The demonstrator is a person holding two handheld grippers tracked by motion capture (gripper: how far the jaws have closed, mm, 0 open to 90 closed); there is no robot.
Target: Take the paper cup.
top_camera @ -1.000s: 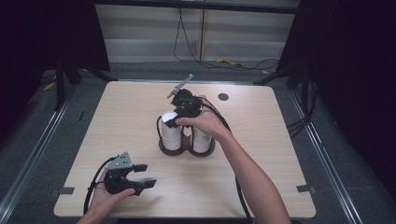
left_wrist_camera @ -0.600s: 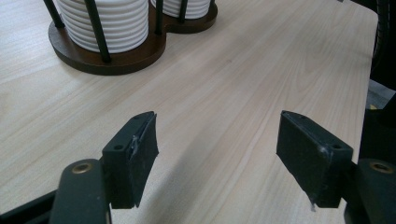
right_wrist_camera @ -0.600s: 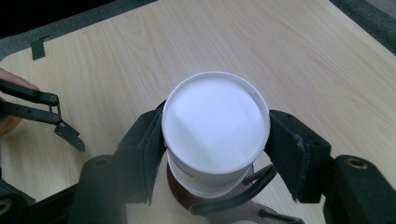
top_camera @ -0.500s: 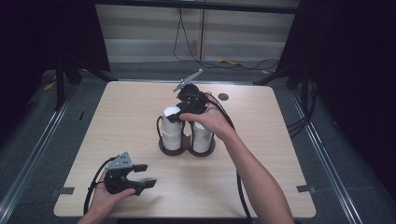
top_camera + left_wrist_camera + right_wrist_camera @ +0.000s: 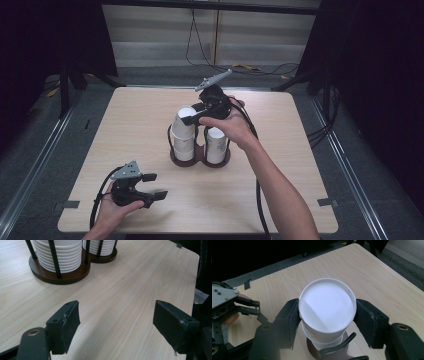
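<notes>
Cup — plain white, unlettered — clamped in right claw; left claw open.

Right gripper, arm extended forward over the table, jaws clamped on a load. Left gripper held low near the front edge; jaws empty, just opened wider.

This looks like a lab or recording studio set up for tests. A bare pale wooden table stands alone on grey carpet, with black curtains hung at 9 and 3 o'clock. Loose cables trail over the floor at 12 o'clock, and metal rails run along both sides.
</notes>
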